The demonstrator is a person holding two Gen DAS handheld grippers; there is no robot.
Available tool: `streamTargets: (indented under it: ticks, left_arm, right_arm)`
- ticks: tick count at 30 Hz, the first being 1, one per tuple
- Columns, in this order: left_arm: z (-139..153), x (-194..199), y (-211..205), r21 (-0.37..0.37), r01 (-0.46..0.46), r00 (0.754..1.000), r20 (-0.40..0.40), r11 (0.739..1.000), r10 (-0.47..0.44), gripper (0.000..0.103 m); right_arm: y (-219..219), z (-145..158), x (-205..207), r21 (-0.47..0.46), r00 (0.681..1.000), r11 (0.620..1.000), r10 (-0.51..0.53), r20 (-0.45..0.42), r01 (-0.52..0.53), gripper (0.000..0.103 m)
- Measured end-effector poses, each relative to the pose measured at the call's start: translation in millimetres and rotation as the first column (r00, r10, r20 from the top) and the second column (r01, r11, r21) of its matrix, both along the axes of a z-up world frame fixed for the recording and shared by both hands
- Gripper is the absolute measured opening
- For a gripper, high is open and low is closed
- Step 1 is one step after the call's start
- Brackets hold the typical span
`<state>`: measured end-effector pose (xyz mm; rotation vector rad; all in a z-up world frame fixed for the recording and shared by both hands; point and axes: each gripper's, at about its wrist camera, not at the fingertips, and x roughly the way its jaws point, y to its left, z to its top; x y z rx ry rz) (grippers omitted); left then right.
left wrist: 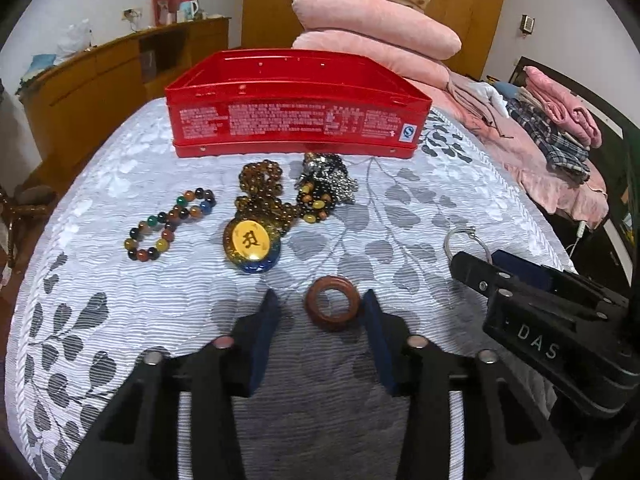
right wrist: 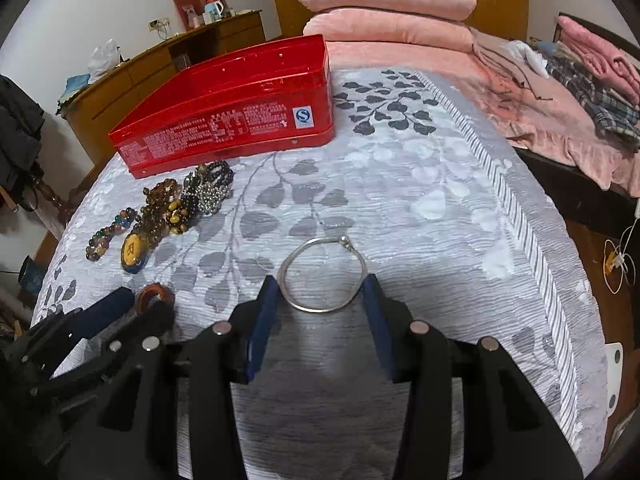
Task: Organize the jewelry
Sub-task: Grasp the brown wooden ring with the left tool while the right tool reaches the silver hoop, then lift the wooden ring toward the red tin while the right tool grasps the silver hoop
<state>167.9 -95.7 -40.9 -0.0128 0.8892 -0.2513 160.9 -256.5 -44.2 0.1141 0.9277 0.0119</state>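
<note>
A brown wooden ring lies on the bedspread between the open fingers of my left gripper, close to the right finger. A silver bangle lies between the open fingers of my right gripper. An open red tin box stands behind. In front of it lie a multicoloured bead bracelet, a brown bead necklace with a yellow pendant, and a dark bead and silver pile. The right gripper also shows in the left wrist view, over the bangle.
The grey leaf-pattern bedspread drops off at the right edge. Pink pillows and folded clothes lie behind the box. A wooden cabinet stands at the left.
</note>
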Motion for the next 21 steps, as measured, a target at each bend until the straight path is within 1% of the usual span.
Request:
streamTargets:
  ticks: [2,5,7,8,9,11,13,15,21]
  left_arm:
    - [0,1,0,-0.001,-0.005,1.000,0.000,1.000,0.005,0.036]
    - [-1,1,1,0.000,-0.010,1.000,0.000,1.000,0.010,0.034]
    - [-1,2,0,0.007,-0.010,1.000,0.002,1.000,0.010,0.033]
    - [0,1,1,0.011,-0.010,1.000,0.002,1.000,0.010,0.032]
    - [0,1,1,0.011,-0.011,1.000,0.003,1.000,0.011,0.029]
    - [1,1,4,-0.008,-0.008,1.000,0.003,1.000,0.008,0.029]
    - [2,-1,9,-0.044,-0.005,1.000,0.008,0.999,0.005,0.029]
    - [3,-3,11,-0.050,-0.006,1.000,0.016,0.999,0.007,0.029]
    - [18,-9,16,-0.060,-0.010,0.997,0.075,0.998,0.014,0.029]
  right_arm:
    - [4,-1,0,-0.007,1.000,1.000,0.023,-0.002,-0.023,0.055]
    - [8,-2,2,-0.023,1.000,0.999,0.030,-0.007,-0.030,0.059]
    - [10,-3,3,-0.037,0.999,0.999,0.030,-0.011,-0.031,0.059]
    - [12,-3,4,-0.050,0.999,0.998,0.031,-0.012,-0.032,0.058]
    - [13,-3,3,-0.059,0.999,0.998,0.029,-0.012,-0.030,0.057]
    - [11,-2,2,-0.070,1.000,0.997,0.016,-0.007,-0.017,0.043]
    - [7,-1,0,-0.048,1.000,0.999,0.021,-0.004,-0.022,0.043]
    - [5,0,-3,-0.046,1.000,0.999,0.018,0.002,-0.018,0.043]
    - [10,11,-11,-0.042,0.998,0.998,0.041,0.042,-0.039,0.042]
